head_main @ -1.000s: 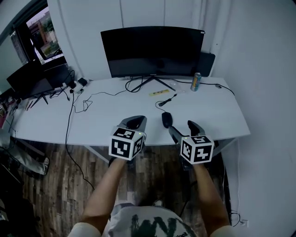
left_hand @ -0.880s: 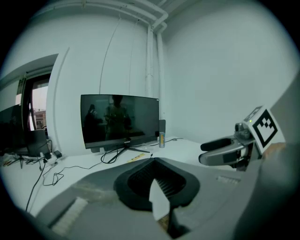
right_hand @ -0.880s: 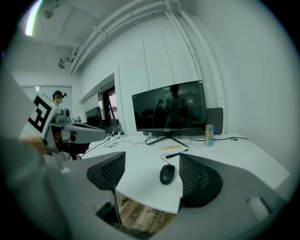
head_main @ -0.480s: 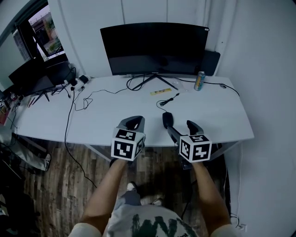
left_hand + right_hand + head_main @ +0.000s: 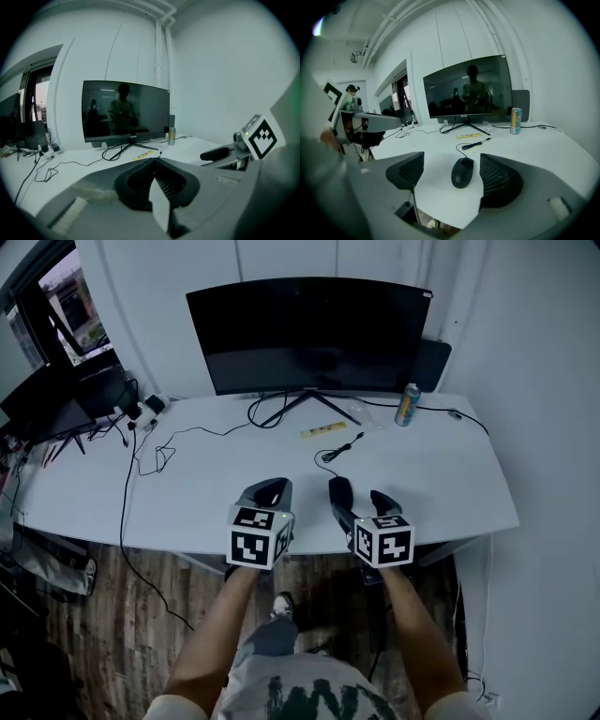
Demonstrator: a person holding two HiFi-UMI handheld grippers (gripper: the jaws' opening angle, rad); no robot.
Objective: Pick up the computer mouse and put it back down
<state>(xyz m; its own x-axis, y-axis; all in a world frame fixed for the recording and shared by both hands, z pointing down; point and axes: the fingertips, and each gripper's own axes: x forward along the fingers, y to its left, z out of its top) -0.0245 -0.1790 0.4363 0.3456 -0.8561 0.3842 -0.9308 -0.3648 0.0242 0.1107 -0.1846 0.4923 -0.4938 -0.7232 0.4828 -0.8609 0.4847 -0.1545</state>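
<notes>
Two right gripper (image 5: pixel 451 161) fingers (image 5: pixel 499 180) just opened wider, mouse (image 5: pixel 462 172) on desk (image 5: pixel 534 150) between.

Office: white desk (image 5: pixel 422 474), curved monitor (image 5: pixel 309 334)

I see the mouse (image 5: pixel 338 490) on the desk (image 5: pixel 206 493) near its front edge; monitor (image 5: pixel 309 334) at twelve o'clock behind it; can (image 5: pixel 408 405) at two; left gripper (image 5: pixel 268 491) at nine.
</notes>
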